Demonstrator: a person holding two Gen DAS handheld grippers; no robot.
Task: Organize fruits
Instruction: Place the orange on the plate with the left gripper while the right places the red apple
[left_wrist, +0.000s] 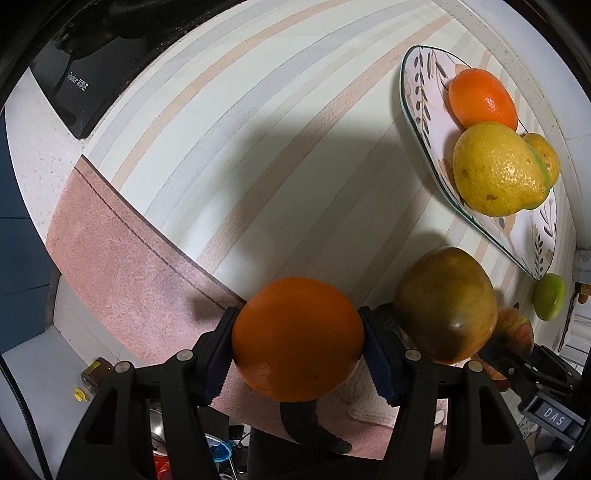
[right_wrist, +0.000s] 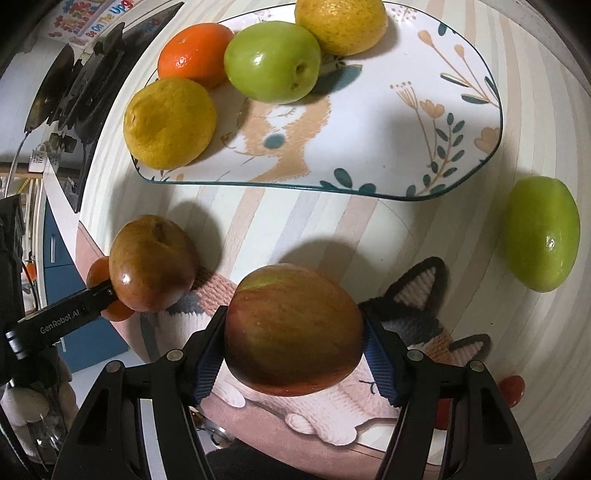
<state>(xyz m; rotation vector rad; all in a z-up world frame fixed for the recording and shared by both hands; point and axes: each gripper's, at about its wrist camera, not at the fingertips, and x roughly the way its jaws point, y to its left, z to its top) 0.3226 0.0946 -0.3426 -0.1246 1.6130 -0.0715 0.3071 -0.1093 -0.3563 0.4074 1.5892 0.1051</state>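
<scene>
Flanking plate (right_wrist: 476, 173) rim, bare striped mat (left_wrist: 258, 129)

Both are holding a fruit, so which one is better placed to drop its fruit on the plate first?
Probably the right. The right hand-held gripper holds the apple facing the plate, whose bare part lies straight ahead. The left hand-held gripper holds its orange with the plate off to its right.
</scene>
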